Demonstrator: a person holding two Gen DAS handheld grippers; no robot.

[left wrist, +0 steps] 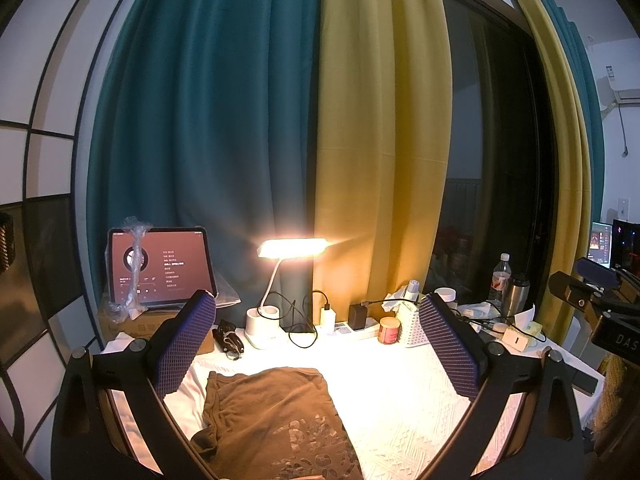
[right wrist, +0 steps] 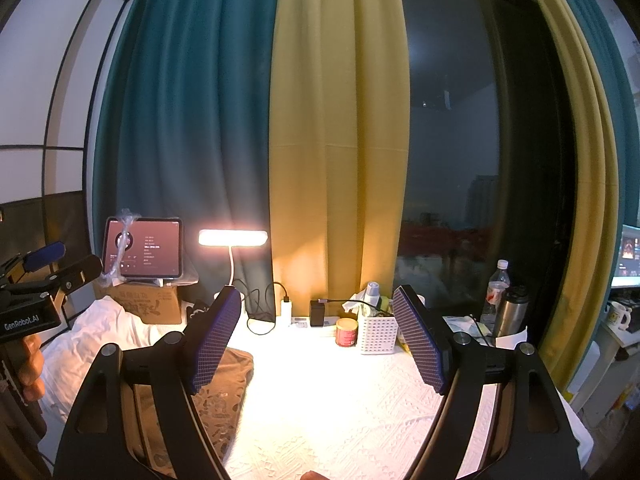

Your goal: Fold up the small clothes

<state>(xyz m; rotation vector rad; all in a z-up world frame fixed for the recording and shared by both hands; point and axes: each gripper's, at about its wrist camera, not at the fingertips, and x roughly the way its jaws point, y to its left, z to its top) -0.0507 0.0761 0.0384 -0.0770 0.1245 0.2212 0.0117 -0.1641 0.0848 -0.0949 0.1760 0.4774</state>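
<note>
Two grippers poised, nothing grasped yet

Both my left gripper (left wrist: pixel 320 344) and right gripper (right wrist: pixel 320 340) hung spread wide and empty. My brown shirt (left wrist: pixel 276 412) lay flat on the white tablecloth (left wrist: pixel 400 400). Folding looked unstarted; next I needed to pinch an edge.

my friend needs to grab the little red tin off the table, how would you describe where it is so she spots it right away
Start at the lit desk lamp by the curtains at the back of the white-clothed table. Move right along the back edge, past the black charger on the power strip. The tin stands just left of the white perforated basket; it is the only short red cylinder, with a pale lid.
</note>
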